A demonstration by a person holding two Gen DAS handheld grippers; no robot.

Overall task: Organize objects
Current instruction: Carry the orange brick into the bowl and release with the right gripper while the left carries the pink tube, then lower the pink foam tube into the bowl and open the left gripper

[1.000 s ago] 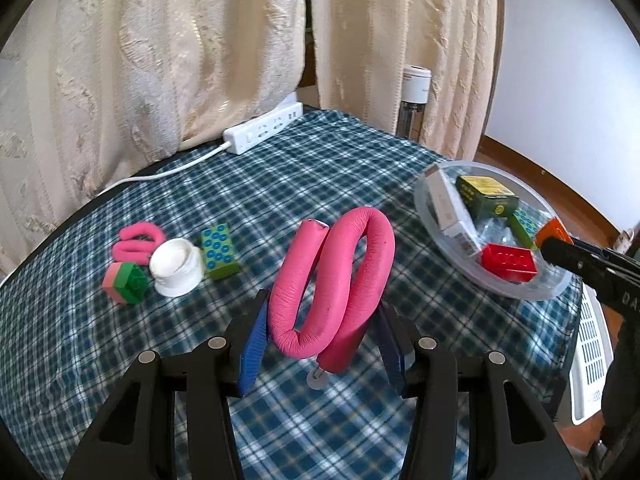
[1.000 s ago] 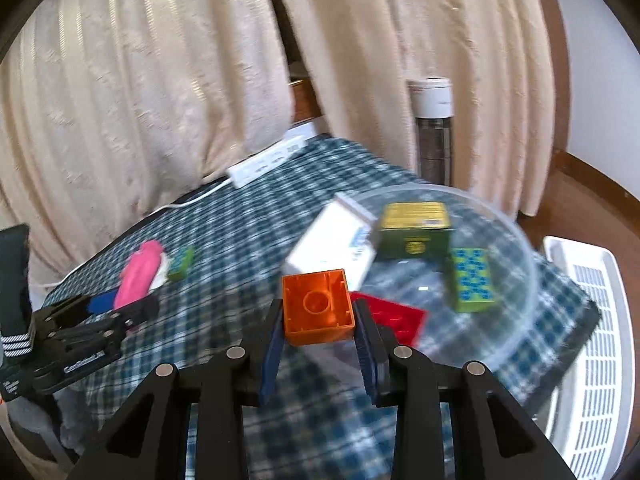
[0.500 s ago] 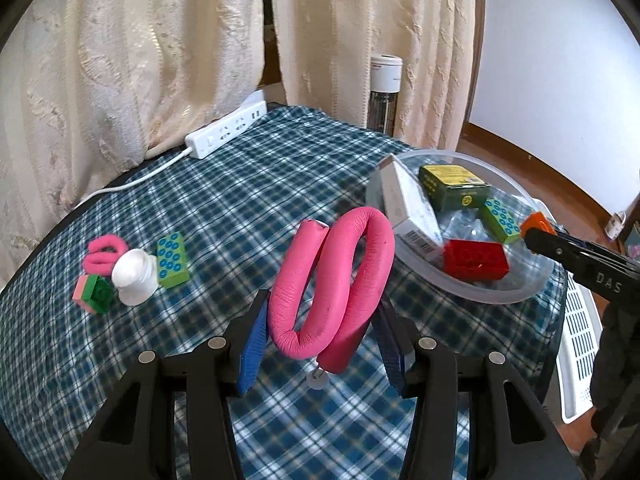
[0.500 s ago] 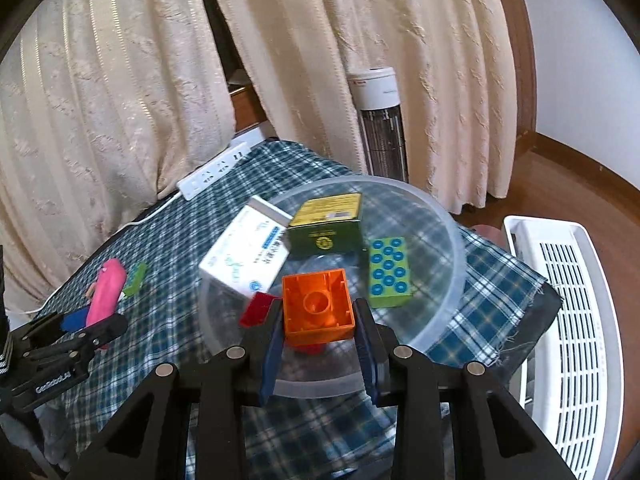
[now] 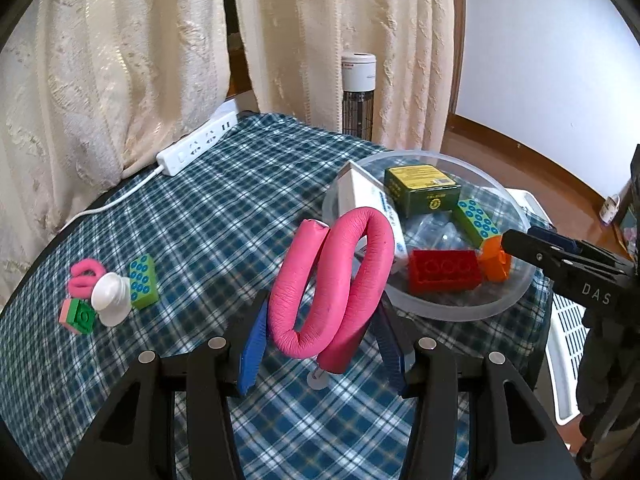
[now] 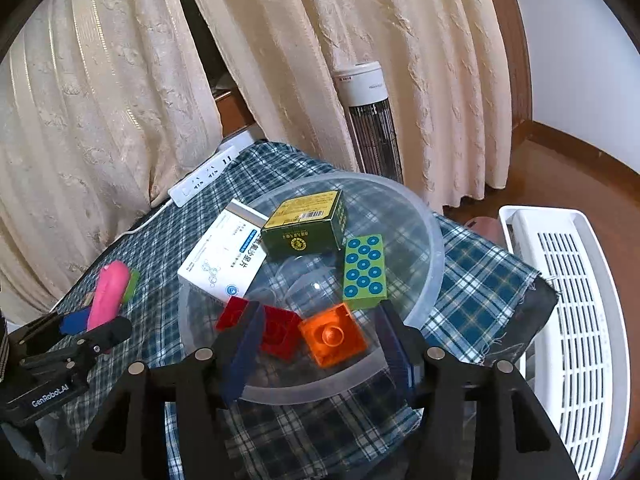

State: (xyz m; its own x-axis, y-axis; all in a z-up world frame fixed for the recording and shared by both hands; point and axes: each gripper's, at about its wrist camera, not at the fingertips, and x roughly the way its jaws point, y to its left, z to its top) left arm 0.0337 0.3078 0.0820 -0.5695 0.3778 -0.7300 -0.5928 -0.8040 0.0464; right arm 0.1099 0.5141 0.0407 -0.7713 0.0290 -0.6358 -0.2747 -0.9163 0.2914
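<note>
Sorting is mid-way: the clear round plastic bowl (image 6: 432, 240) on the plaid-covered worktop (image 5: 224, 200) already holds a white medicine carton (image 6: 224, 260), a dark green box with a yellow lid (image 6: 308, 220), a green studded block (image 6: 365, 272), a red toy brick (image 6: 276, 330) and an orange toy brick (image 6: 334, 334). The right claw (image 6: 320, 350) hangs over the near rim with its jaws spread wide and empty; the orange brick lies on the bowl floor between the blue pads, touching neither as far as I can tell, so that drop looks done.

The left claw (image 5: 320, 346) grips the lower bend of a coiled pink foam roller (image 5: 332, 280), held above the cloth just beside the bowl's near-left edge. The next move, I judge, is to carry the roller over the rim and let go, while the right claw backs out of the way.

Still loose at the far left of the worktop are a small pink loop (image 5: 85, 276), a white cap (image 5: 110, 300), a green-and-pink block (image 5: 78, 316) and a second green studded block (image 5: 143, 280).
</note>
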